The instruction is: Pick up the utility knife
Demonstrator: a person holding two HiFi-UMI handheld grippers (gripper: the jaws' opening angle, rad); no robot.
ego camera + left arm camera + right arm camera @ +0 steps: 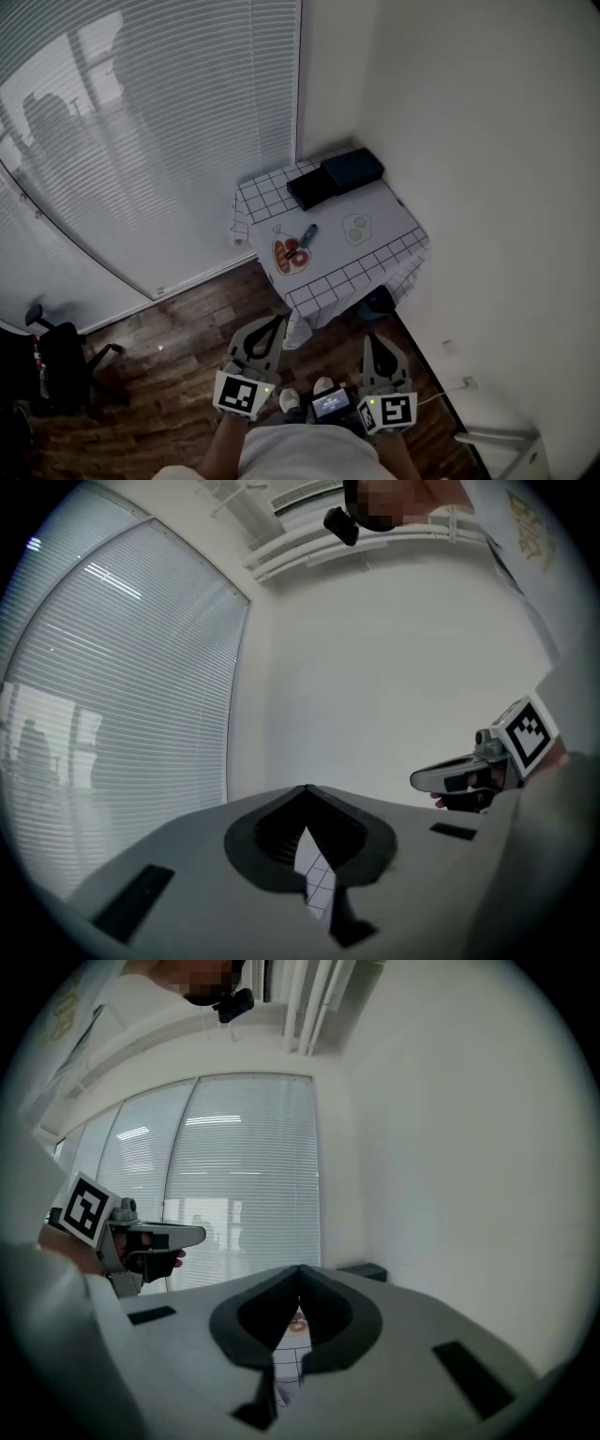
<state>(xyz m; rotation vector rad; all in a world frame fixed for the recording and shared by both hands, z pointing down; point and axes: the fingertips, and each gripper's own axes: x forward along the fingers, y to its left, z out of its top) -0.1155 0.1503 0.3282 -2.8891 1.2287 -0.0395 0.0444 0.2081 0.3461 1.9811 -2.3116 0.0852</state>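
We hold both hand-held grippers low in the head view, side by side and roughly level, well short of the small tabletop [337,253] that stands in the room's corner at centre frame under a white cloth with a dark grid. The left hand-held gripper [276,324] has its jaws pressed together with nothing between them. The right hand-held gripper [367,339] also shows its jaws meeting at the tips, empty. We judge they are closed simply because nothing is within reach yet, so this looks like the approach.

The utility knife [307,233], a short dark-blue bar, lies flat near the middle of the tabletop, just to the upper right of an orange-and-brown round patch [291,255]. We cannot tell whether that patch is a plate or a print. Two black flat boxes [336,178] sit at the far end against the corner, well apart from the knife, so the near edge offers the open way in. One pair of jaws must spread before closing on the handle.
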